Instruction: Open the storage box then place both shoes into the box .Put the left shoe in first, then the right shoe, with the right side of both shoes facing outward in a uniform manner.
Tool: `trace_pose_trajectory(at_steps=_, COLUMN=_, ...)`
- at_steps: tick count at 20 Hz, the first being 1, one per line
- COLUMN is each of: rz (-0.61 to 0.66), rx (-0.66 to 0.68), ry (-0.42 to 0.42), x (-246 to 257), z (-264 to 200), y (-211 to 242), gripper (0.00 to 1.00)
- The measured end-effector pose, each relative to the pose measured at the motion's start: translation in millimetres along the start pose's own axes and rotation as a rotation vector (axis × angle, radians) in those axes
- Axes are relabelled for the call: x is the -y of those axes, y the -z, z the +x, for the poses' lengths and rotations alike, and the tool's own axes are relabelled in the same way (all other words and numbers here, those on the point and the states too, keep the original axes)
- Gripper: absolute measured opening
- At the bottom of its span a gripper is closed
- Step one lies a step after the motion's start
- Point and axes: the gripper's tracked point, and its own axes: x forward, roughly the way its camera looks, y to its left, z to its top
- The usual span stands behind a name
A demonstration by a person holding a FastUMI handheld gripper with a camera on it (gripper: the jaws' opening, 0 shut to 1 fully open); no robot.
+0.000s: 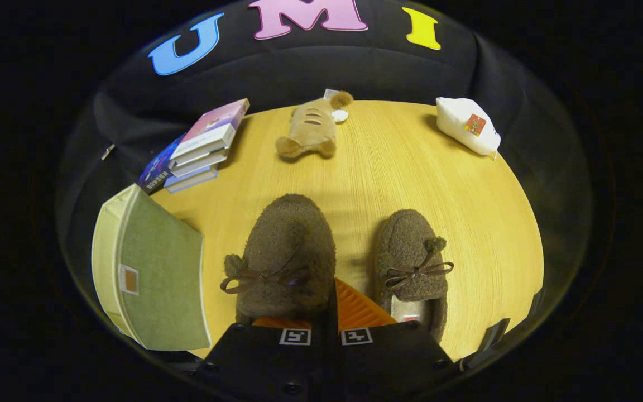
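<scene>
Two brown fuzzy slippers with bow laces lie toes away from me on the round wooden table (466, 184). The left-hand slipper (288, 245) looks larger and nearer, and its heel rim sits between my fingers. My gripper (330, 304) is shut on that rim, one ribbed pad (360, 307) showing on its right side. The right-hand slipper (411, 257) rests flat on the table just right of the fingers, its lining visible at the heel. The green and cream fabric storage box (154, 273) stands to the left of the fingers. I cannot see its inside.
A stack of books (201, 148) lies beyond the box at the table's far left. A tan plush toy (310, 131) lies at the far middle and a white pouch (466, 131) at the far right. Bare wood lies between the slippers and those things.
</scene>
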Motion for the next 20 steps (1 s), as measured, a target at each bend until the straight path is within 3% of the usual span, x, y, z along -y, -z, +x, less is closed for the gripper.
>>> trace_pose_trajectory(at_steps=3, rz=0.023, rx=0.021, ry=-0.038, x=-33, z=-31, y=-19, gripper=0.05)
trace_pose_trajectory(at_steps=11, rz=0.027, rx=0.018, ry=-0.24, x=-171, z=-99, y=-57, gripper=0.05)
trace_pose_trajectory(at_steps=14, rz=0.016, rx=-0.007, ry=-0.275, x=-217, z=-104, y=-55, gripper=0.05)
trace_pose_trajectory(at_steps=20, rz=-0.07, rx=-0.073, ry=-0.265, x=-281, z=-74, y=-21, gripper=0.05)
